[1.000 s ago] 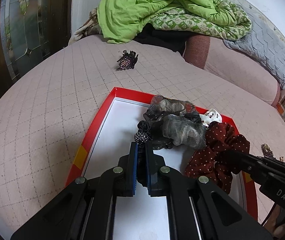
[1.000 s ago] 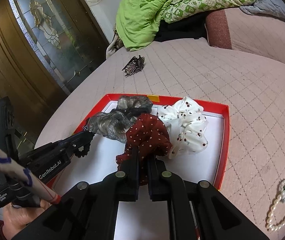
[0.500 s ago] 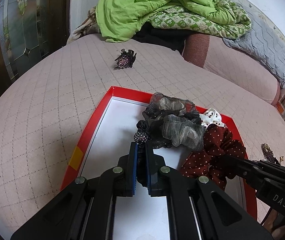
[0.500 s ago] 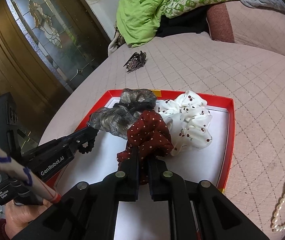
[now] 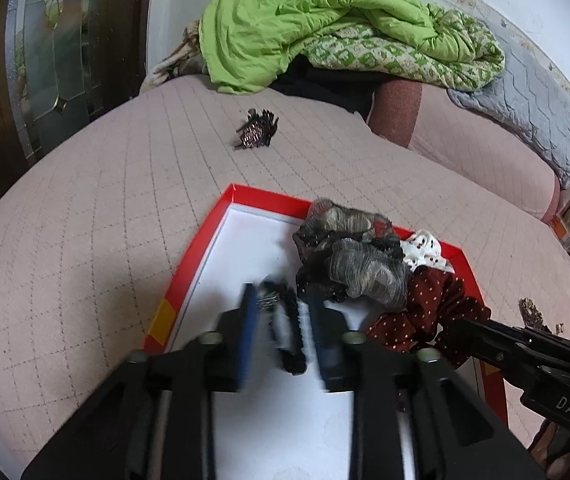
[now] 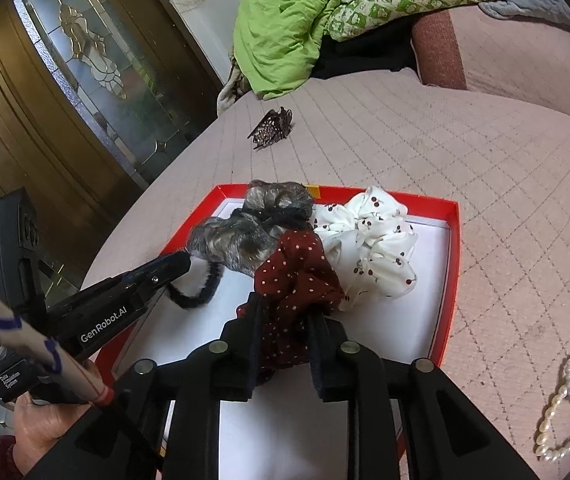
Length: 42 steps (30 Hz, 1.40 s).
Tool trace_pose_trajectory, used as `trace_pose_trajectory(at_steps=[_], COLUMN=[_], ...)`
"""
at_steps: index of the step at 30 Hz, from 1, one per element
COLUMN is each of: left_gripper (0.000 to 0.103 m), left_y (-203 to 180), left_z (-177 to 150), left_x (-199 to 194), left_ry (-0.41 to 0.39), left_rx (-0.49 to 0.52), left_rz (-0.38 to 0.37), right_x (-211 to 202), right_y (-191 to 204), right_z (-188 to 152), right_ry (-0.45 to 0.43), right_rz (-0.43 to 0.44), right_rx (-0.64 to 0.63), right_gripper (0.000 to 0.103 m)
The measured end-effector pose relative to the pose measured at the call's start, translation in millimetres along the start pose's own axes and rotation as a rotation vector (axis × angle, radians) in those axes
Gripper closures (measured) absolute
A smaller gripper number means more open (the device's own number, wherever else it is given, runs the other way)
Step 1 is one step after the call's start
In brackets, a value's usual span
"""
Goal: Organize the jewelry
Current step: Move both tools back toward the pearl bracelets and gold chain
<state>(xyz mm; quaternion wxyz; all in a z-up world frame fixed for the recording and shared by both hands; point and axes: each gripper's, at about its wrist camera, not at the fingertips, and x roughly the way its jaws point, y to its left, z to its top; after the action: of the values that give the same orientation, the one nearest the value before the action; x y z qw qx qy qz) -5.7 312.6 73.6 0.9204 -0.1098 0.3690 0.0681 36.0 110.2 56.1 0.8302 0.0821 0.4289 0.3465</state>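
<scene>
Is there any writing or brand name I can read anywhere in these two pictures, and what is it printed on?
"GenRobot.AI": white print on the side of the left gripper.
"DAS": white letters on the body of the right gripper.
A small white label low on the left gripper's body: too small to read.
Blue pen marks on a white stick: no legible words.

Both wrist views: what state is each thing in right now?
Left gripper: fingers just opening, black hair tie loose between them.
Right gripper: fingers just opening, red dotted scrunchie between them, resting in the box.
Red box: open, lidless.
White scrunchie: lying in box.
Hair claw: on the bedspread, outside box.
Pearl bracelet: outside box.
</scene>
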Motion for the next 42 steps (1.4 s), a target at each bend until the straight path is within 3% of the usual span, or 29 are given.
trace_pose_trajectory(at_steps=[14, 22, 25, 30, 38, 42], left_gripper=[0.07, 0.066, 0.066, 0.061, 0.06, 0.06], left_y=[-6, -39, -65, -118, -206, -240], left_z=[5, 3, -2, -8, -27, -45], left_x=[-14, -33, -45, -66, -79, -64], left_ry=[-0.068, -0.137, -0.167, -0.179, -0.1, -0.014], left_rx=[-0.002, 0.05, 0.123, 0.216, 0.323, 0.365], left_rz=[-0.001, -0.056, -0.072, -0.165, -0.337, -0.4], right_x=[-26, -54, -73, -116, -190, -216], right_y=[-3, -22, -36, -70, -146, -175], right_z=[6, 8, 5, -5, -36, -48], right_ry=[-0.064, -0.125, -0.157, -0.224, -0.326, -0.344], right_rz=[0.014, 0.0, -0.021, -0.078, -0.198, -0.265], right_rx=[0.01, 0.042, 0.063, 0.114, 0.278, 0.313], right_gripper=[0.078, 0.077, 0.077, 0.075, 0.074, 0.074])
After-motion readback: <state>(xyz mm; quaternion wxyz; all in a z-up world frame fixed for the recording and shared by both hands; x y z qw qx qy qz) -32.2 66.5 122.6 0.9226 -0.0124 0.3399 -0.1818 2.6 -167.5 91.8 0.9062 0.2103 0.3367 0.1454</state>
